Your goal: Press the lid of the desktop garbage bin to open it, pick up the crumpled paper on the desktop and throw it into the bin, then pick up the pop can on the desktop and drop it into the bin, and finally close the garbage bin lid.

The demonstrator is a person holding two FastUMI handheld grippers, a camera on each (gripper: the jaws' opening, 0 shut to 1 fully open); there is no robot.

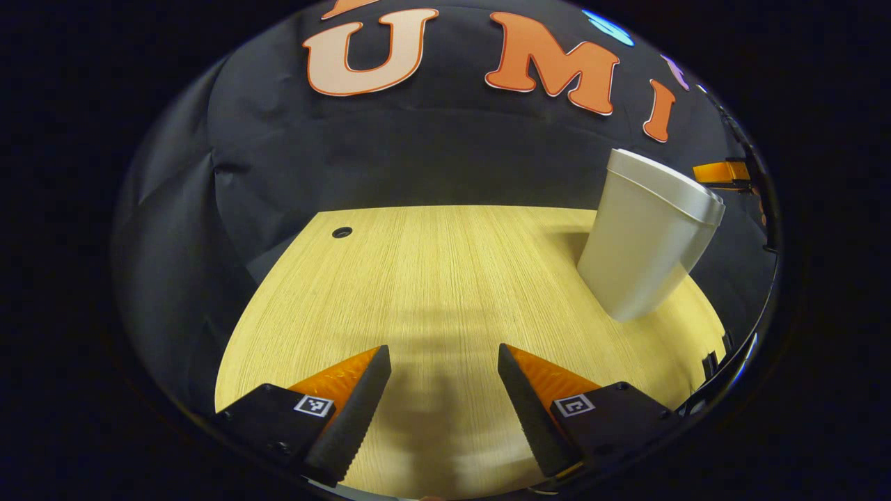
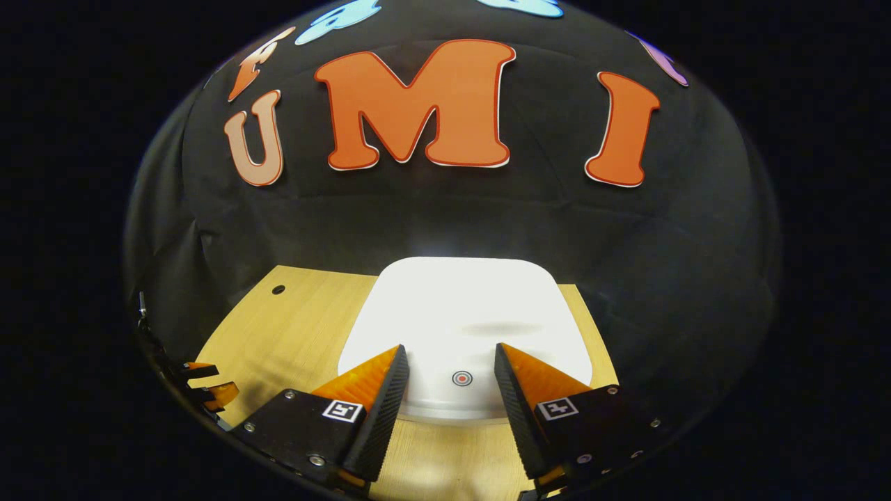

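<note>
A white bin (image 1: 644, 240) with a flat lid stands on the wooden desk (image 1: 431, 278), to the right in the left gripper view; its lid is down. My left gripper (image 1: 444, 358) is open low over bare desk, well left of the bin. In the right gripper view the bin's white lid (image 2: 463, 320) lies just below and ahead, closed, with a small round red mark (image 2: 462, 378) near its front edge. My right gripper (image 2: 451, 358) hangs open above that front edge, one finger on each side of the mark, nothing held.
A small dark hole (image 1: 342, 232) sits near the desk's far left corner. Black cloth wall rises right behind the desk. The other gripper's fingers (image 2: 209, 390) show at the left edge of the right gripper view.
</note>
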